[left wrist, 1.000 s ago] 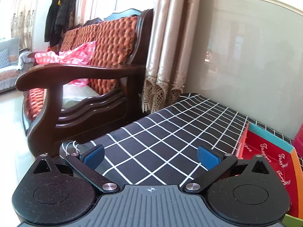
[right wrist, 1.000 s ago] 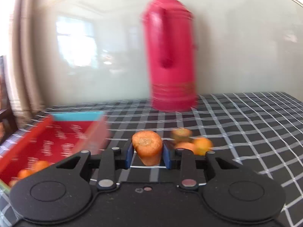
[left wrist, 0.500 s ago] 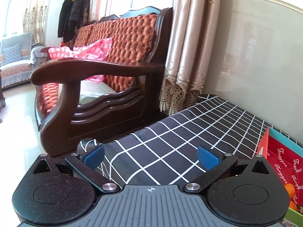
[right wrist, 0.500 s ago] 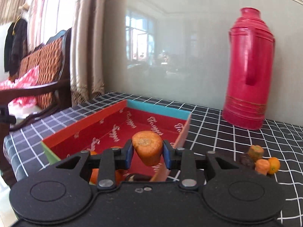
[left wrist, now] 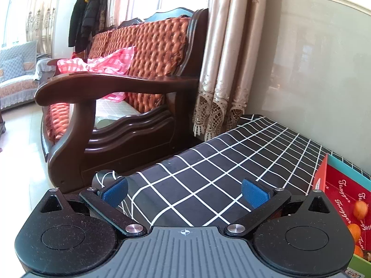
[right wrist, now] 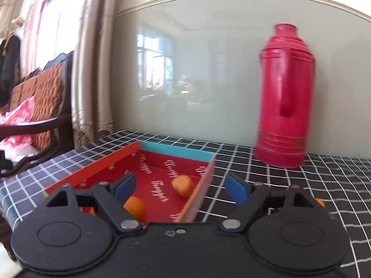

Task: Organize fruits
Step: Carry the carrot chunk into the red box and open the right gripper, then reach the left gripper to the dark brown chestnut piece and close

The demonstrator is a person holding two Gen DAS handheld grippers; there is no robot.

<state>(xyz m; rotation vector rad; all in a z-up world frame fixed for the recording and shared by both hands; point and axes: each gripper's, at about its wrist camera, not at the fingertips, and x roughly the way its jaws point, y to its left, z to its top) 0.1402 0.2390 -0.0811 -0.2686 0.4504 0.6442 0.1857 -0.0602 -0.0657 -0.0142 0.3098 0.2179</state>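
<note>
A red cardboard box [right wrist: 162, 159] with a teal far wall sits on the checked table. My right gripper [right wrist: 179, 188] is open and empty just above the box's right wall. An orange piece [right wrist: 183, 185] lies in the box between the pads, and another [right wrist: 135, 207] lies near my left pad. One more orange fruit [right wrist: 321, 202] shows on the table at the right, mostly hidden by the gripper. My left gripper [left wrist: 185, 192] is open and empty over the table's left end; the box [left wrist: 343, 199] with orange fruit [left wrist: 360, 208] shows at the right edge of that view.
A tall red thermos [right wrist: 284, 102] stands on the table against the wall, right of the box. A wooden sofa [left wrist: 129, 88] with an orange cushion stands left of the table, and curtains [left wrist: 227, 64] hang behind it. The black checked tablecloth [left wrist: 220, 162] covers the table.
My right gripper opened and let go of the orange piece, which now lies in the box. The right view swung over the box. My left gripper shifted slightly and stayed open.
</note>
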